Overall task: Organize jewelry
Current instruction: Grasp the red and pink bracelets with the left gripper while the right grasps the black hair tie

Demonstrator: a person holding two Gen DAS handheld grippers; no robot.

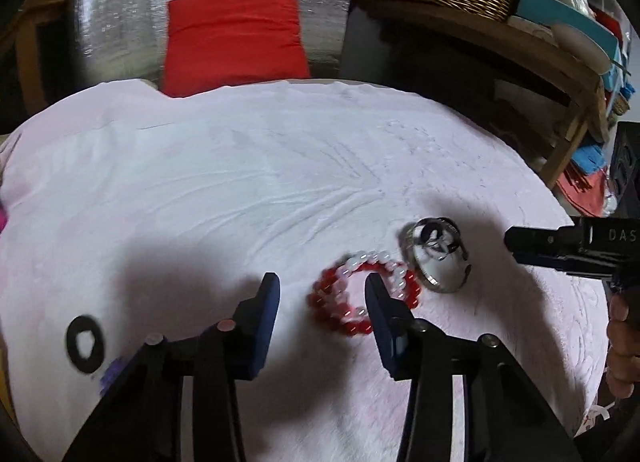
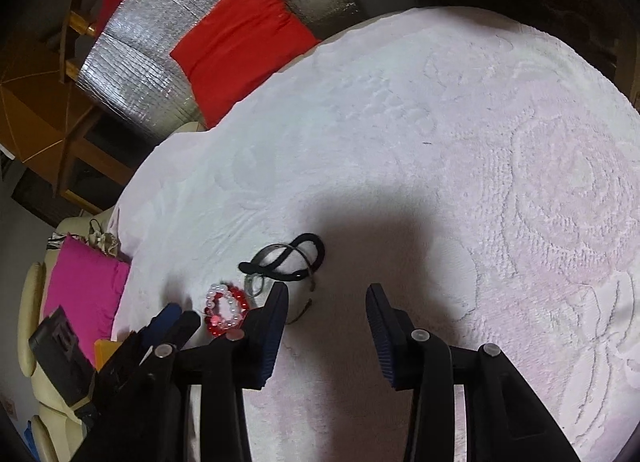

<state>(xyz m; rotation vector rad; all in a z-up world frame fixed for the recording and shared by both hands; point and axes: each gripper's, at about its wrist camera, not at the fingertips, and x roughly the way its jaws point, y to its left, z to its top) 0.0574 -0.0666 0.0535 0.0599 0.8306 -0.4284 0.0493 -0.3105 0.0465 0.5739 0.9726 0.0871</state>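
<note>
- Left wrist view: the left gripper (image 1: 322, 294) hangs over the pink-white towel (image 1: 240, 166), its jaws apart and clamped on nothing.
- 1 red-and-white bead bracelet (image 1: 362, 294) lies on the towel toward its right edge; the right finger (image 1: 384, 318) overlaps the loop, so contact cannot be told.
- 1 silver bangle (image 1: 438, 258) lies touching the bracelet's far right side.
- The right gripper's tip (image 1: 560, 242) enters from the right edge, near the bangle.
- Right wrist view: the right gripper (image 2: 328, 310) has its jaws apart over bare towel.
- 1 bracelet (image 2: 225, 312) and 1 black hair tie (image 2: 288, 258) across 1 bangle (image 2: 260, 286) lie left of the left finger (image 2: 272, 326), near the towel's left edge.
- The left gripper (image 2: 176, 322) is just beside the bracelet.
</note>
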